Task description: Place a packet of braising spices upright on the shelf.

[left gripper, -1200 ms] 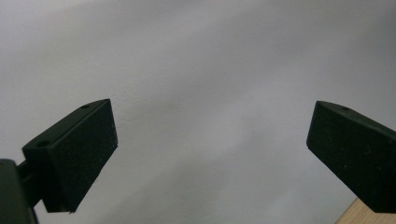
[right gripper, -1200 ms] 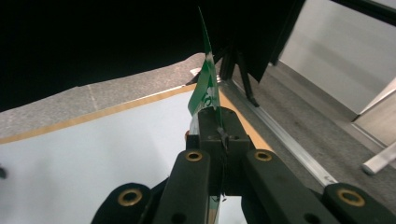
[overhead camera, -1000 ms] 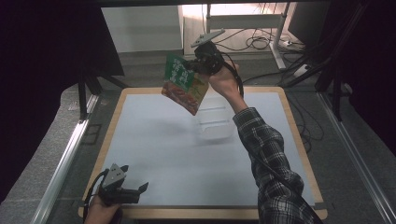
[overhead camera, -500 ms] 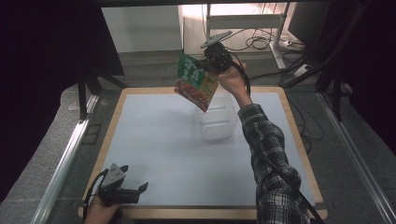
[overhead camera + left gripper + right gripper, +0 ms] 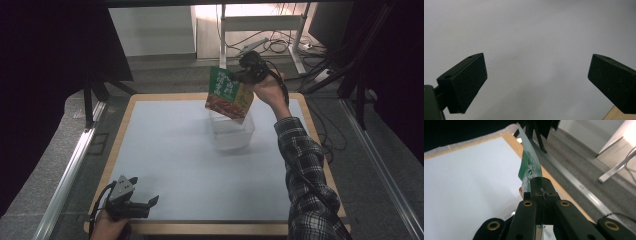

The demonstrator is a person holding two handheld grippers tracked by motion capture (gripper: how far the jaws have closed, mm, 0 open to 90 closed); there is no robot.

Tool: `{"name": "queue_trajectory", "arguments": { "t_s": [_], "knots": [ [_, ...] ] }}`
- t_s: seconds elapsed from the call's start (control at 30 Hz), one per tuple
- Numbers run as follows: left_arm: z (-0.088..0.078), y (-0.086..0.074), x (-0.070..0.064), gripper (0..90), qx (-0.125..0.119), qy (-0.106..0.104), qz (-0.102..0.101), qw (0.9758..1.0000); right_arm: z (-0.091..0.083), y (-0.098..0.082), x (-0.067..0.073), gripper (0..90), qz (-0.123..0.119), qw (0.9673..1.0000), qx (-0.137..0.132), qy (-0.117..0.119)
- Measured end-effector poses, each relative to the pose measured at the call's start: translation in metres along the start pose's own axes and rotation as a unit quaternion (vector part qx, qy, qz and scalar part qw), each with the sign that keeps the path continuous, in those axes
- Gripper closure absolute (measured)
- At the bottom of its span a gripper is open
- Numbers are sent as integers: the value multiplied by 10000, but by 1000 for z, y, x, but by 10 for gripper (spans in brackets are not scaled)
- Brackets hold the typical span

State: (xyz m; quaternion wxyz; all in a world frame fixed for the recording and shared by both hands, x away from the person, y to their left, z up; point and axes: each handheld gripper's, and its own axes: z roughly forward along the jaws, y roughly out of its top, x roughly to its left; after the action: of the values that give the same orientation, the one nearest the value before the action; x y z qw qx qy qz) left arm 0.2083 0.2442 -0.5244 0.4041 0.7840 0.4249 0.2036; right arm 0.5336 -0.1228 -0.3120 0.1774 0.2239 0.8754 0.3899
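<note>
The right gripper (image 5: 246,75) pinches the top edge of a green food packet (image 5: 229,93), jaws squeezed tight on it. The packet hangs long-way down, tilted, right above the clear box (image 5: 231,131) on the white mat (image 5: 165,150). The left gripper (image 5: 131,202) rests far away, jaws wide apart, holding nothing.

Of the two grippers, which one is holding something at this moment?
The right gripper, raised over the clear container, is shut on a green food packet. The left gripper rests open at the table's near edge, holding nothing.
</note>
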Motion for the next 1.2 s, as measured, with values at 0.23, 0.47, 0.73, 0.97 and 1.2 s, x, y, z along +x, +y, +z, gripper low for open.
{"name": "queue_trajectory", "arguments": {
  "t_s": [0.23, 0.47, 0.73, 0.97, 1.2],
  "knots": [
    [0, 0, -1, 23, 13, 10, 21, 10000, -4, -11, -10, 889, 232, 9993, 280, -105],
    [0, 0, 0, 23, 7, 5, 15, 10000, 15, -12, -5, 886, 216, 9991, 312, -204],
    [0, 0, -1, 24, 7, 4, 36, 10000, 39, -17, 5, 733, 129, 9987, 274, -402],
    [0, 0, 0, 24, -5, -13, 12, 10000, 33, -19, 5, 551, 120, 9988, 31, -467],
    [0, 0, -1, 24, 6, -7, 27, 10000, 26, -18, 8, 442, 102, 9987, -109, -496]
  ]
}}
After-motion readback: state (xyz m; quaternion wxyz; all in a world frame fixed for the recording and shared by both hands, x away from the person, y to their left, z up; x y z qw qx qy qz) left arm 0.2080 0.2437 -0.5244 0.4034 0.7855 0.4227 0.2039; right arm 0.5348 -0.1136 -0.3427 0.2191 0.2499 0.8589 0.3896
